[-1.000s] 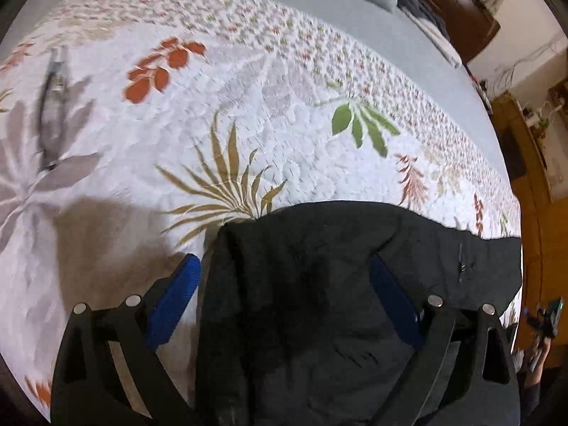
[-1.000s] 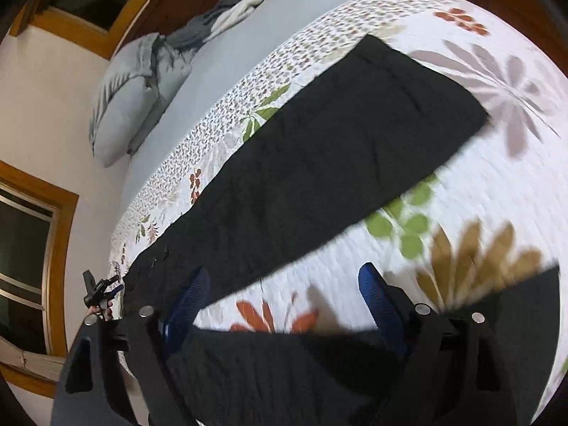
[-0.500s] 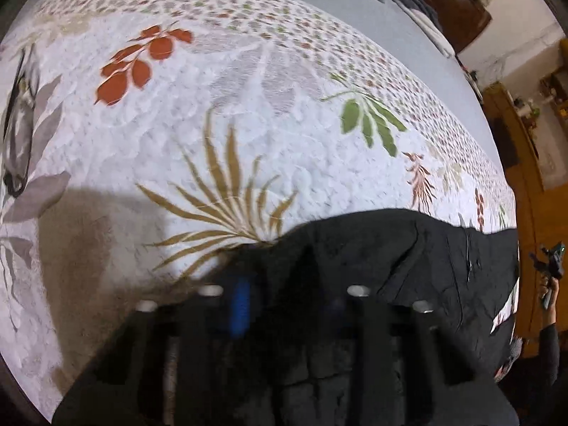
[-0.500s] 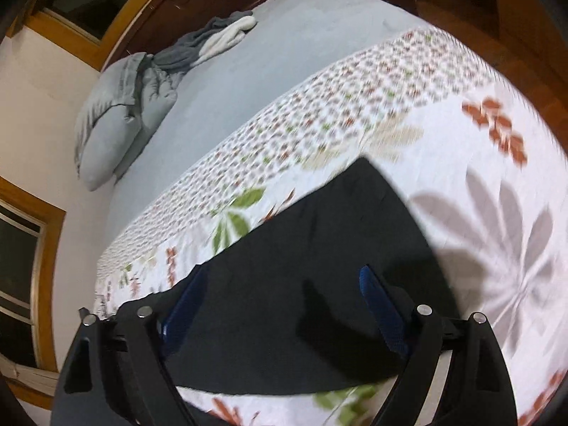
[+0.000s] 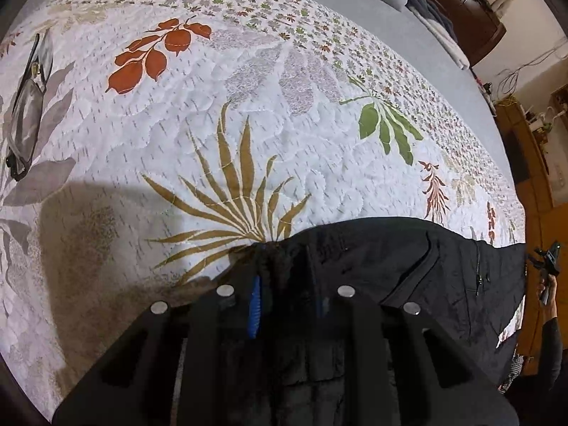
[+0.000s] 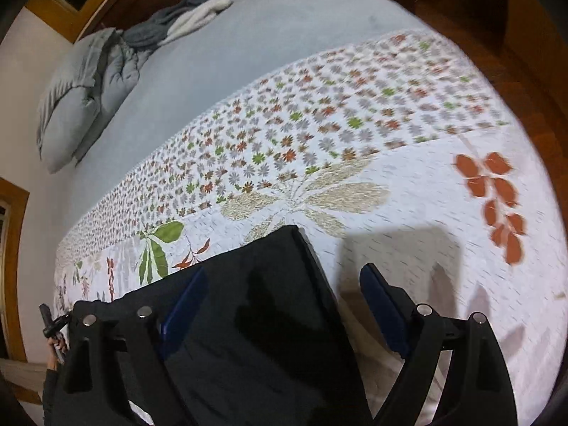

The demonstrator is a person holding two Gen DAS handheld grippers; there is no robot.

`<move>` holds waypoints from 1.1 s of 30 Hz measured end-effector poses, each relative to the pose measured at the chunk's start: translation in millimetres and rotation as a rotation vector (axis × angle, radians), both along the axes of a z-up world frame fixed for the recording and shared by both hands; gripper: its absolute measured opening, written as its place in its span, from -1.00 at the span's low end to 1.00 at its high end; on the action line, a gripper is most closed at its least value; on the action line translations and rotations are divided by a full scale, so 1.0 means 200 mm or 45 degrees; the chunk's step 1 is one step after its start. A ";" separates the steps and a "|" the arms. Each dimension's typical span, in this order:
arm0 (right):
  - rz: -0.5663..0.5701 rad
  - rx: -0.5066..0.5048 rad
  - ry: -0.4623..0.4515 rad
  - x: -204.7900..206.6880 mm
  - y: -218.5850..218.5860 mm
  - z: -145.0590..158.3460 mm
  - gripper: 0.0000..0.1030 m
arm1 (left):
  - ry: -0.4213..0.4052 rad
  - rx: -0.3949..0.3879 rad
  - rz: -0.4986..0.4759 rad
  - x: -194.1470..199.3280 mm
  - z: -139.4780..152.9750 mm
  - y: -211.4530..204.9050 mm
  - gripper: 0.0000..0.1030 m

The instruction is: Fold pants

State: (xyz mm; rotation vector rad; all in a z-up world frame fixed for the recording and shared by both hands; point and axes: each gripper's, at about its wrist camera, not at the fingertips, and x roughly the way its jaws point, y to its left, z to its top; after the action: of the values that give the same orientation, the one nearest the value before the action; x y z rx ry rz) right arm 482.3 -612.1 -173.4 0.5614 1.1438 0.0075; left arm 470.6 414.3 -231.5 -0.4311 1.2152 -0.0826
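Black pants [image 5: 408, 273] lie on a white floral quilt [image 5: 248, 113]. In the left wrist view my left gripper [image 5: 284, 284] is shut on a bunched fold of the pants fabric, near the pockets and a zip. In the right wrist view a flat black pant leg [image 6: 255, 319] ends in a square hem. My right gripper [image 6: 280, 294] is open, its left finger over the leg and its right finger over the quilt [image 6: 390, 142], with the hem corner between them.
Grey sheet [image 6: 248, 56] and grey pillows [image 6: 78, 106] lie at the bed's far end with folded blankets [image 6: 191, 17]. A grey bag [image 5: 28, 113] lies on the quilt at the left. Wooden furniture [image 5: 532, 177] and a bystander's hand with a device [image 5: 546, 262] are at the right.
My left gripper closed from open onto the pants fabric. My right gripper stayed open and moved toward the end of the pant leg, its hem now between the fingers.
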 end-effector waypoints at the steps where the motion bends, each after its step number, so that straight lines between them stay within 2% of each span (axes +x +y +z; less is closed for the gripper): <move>1: 0.016 0.007 0.003 0.01 0.01 -0.01 0.71 | 0.002 0.007 0.005 0.00 0.00 0.00 -0.60; 4: 0.073 0.007 0.035 0.06 0.05 -0.09 0.72 | -0.001 0.011 0.025 -0.01 0.00 -0.01 -0.60; 6: 0.106 -0.016 0.062 0.08 0.09 -0.13 0.84 | -0.003 0.013 0.035 -0.01 -0.01 -0.01 -0.59; 10: 0.126 -0.066 0.087 0.10 0.13 -0.13 0.81 | 0.011 0.040 0.052 0.00 0.00 -0.02 -0.59; 12: 0.170 -0.069 0.088 0.12 0.17 -0.11 0.32 | 0.023 0.063 0.056 0.00 0.01 -0.03 -0.59; 14: 0.164 -0.105 0.119 0.12 0.18 -0.11 -0.64 | 0.032 0.113 0.055 0.01 0.03 -0.05 -0.61; 15: 0.161 -0.122 0.133 0.12 0.18 -0.10 -0.76 | 0.026 0.146 0.054 0.01 0.04 -0.07 -0.61; 17: 0.166 -0.159 0.086 0.09 0.20 -0.04 -0.82 | 0.000 0.219 0.065 0.01 0.09 -0.09 -0.64; 20: 0.150 -0.176 0.029 0.03 0.20 0.03 -0.85 | -0.035 0.262 0.082 0.00 0.15 -0.11 -0.67; 25: 0.104 -0.174 -0.047 -0.10 0.19 0.18 -0.85 | -0.077 0.277 0.083 -0.04 0.33 -0.13 -0.69; 33: 0.052 -0.193 -0.098 -0.35 0.18 0.38 -0.86 | -0.182 0.280 0.083 -0.17 0.60 -0.16 -0.69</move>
State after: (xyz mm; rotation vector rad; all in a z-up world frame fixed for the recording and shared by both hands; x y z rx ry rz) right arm 412.1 -576.2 -96.7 0.3998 1.0707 -0.0220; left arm 437.2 381.4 -112.0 -0.2676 1.0555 0.0750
